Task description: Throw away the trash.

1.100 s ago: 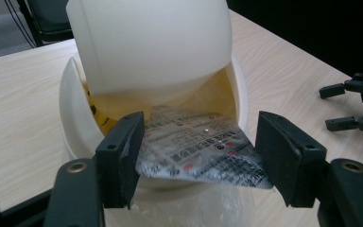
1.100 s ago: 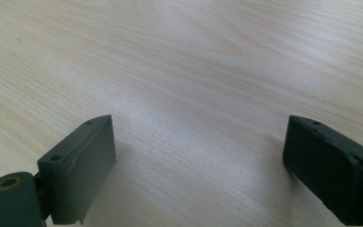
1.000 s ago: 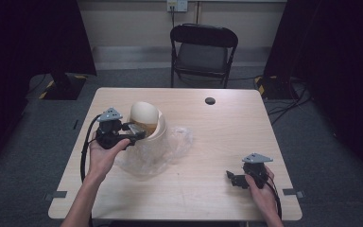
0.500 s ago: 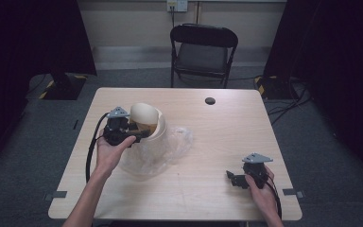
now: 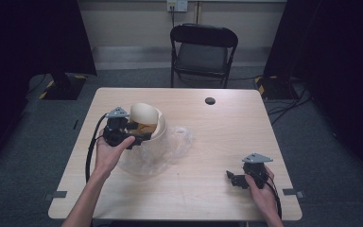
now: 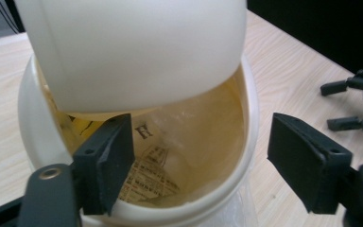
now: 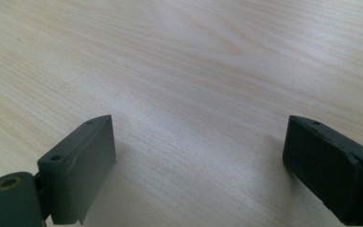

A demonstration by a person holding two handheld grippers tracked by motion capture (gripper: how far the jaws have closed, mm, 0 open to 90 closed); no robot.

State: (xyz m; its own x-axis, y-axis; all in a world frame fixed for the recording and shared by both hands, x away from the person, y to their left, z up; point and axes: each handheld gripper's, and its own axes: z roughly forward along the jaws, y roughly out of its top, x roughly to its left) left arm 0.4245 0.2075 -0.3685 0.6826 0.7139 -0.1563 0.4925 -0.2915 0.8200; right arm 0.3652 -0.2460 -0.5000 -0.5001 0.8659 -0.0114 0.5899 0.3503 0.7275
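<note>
On the left half of the counter stands a cream plastic bin with a domed swing lid, its long axis roughly upright and its mouth tipped toward the person. The left claw is at that mouth; its jaws have just been opening and now stand apart, one pad inside the rim and the other outside the wall, neither pressing on it. In the left gripper view the lid hangs tilted over the opening, and inside the bin lies a clear liner with printed paper behind it. Crumpled clear plastic film spreads on the counter just right of the bin's base. Well apart, near the right front corner, the right claw rests low over bare wood, jaws wide open with nothing between them.
</note>
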